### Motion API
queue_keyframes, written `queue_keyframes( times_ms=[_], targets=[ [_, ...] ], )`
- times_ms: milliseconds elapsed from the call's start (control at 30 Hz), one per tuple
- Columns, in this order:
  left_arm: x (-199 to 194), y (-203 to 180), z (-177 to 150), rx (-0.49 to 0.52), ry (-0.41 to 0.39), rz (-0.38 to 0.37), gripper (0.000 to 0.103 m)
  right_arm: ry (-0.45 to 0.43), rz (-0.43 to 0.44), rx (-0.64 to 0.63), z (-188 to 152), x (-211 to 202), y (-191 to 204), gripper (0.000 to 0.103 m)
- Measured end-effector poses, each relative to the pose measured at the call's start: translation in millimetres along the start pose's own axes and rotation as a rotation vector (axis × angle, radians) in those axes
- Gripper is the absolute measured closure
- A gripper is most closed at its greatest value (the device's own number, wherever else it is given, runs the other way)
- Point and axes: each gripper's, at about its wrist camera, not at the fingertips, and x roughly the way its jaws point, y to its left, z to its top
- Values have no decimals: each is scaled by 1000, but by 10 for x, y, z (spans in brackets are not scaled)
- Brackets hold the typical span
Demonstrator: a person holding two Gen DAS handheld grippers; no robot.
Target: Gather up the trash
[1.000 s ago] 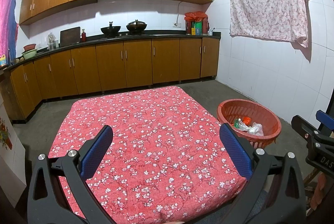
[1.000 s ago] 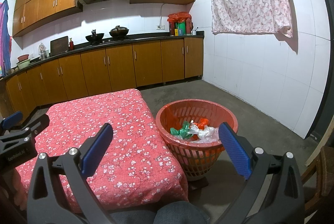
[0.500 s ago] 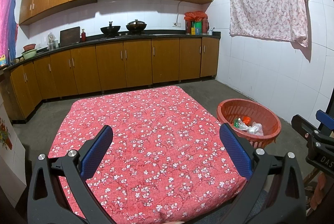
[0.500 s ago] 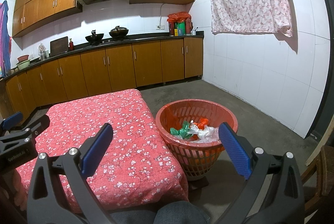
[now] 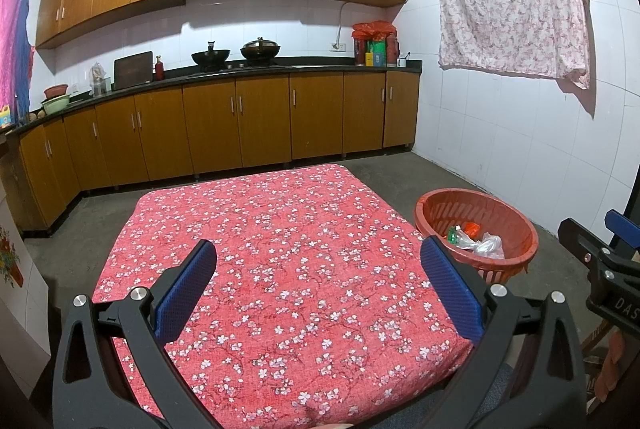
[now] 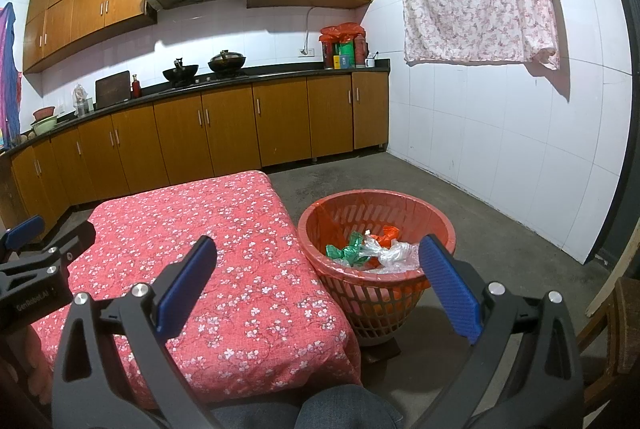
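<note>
So both are spread wide and empty: left gripper (image 5: 318,285) over the bare floral surface (image 5: 280,229), right gripper (image 6: 318,279) near the basket (image 6: 400,293) holding the trash (image 6: 372,249). Nothing visible remains; best scan the surface edges before finishing.

A red tablecloth with white blossom print (image 5: 280,261) covers the bench; the round slotted plastic basket (image 6: 376,293) is orange-red, holding green, orange and clear wrappers (image 6: 370,249).
</note>
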Motion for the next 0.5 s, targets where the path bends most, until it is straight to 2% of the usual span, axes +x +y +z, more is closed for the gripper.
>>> queue_keyframes(
  times_ms=[500],
  targets=[
    [-4,-23,-8,4,4,3,2,0,0,2,6,0,-3,4]
  ],
)
